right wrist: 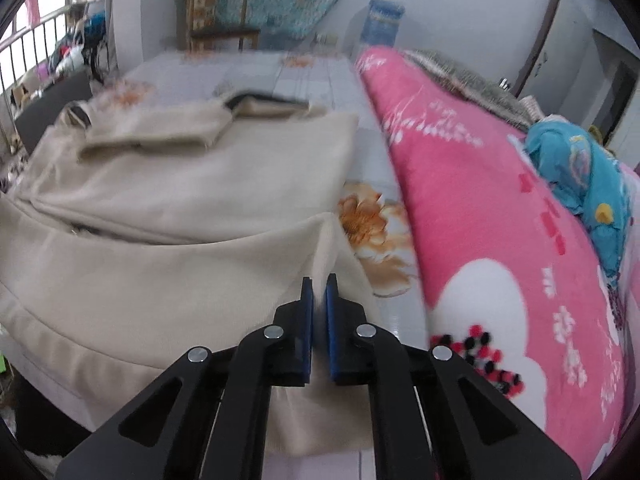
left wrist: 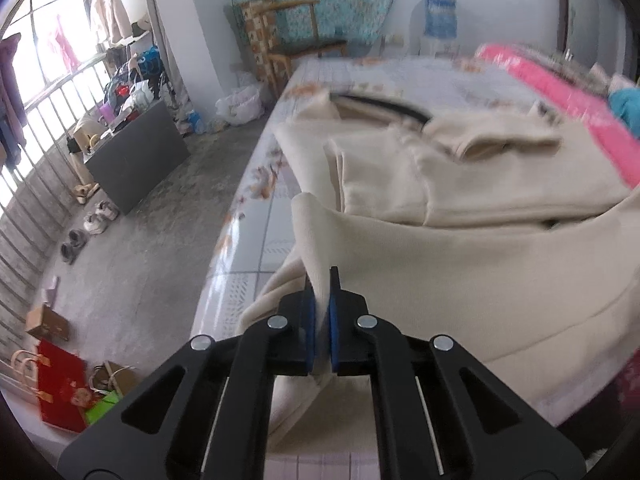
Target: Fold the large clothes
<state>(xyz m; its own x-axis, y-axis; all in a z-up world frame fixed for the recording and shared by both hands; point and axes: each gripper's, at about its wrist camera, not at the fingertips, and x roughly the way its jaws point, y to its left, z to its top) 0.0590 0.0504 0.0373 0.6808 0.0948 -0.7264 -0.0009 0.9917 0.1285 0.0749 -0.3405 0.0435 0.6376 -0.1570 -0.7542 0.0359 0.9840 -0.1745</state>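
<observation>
Both claws, left claw [left wrist: 323, 280] & right claw [right wrist: 319, 286], we've clamped tight on cream garment [left wrist: 460, 280] hem corners; bed [left wrist: 256, 248] edge left, pink blanket [right wrist: 480, 216] crowding right.

The right gripper [right wrist: 319, 280] pinches a lifted corner of the cream garment [right wrist: 192, 184], which lies partly folded, apparently, beside a pink blanket [right wrist: 472, 200].

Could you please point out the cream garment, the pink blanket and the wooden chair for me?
cream garment [left wrist: 500, 168], left wrist view, on its flat folded body.
pink blanket [right wrist: 472, 200], right wrist view, on its upper surface.
wooden chair [left wrist: 296, 28], left wrist view, on its backrest frame.
</observation>
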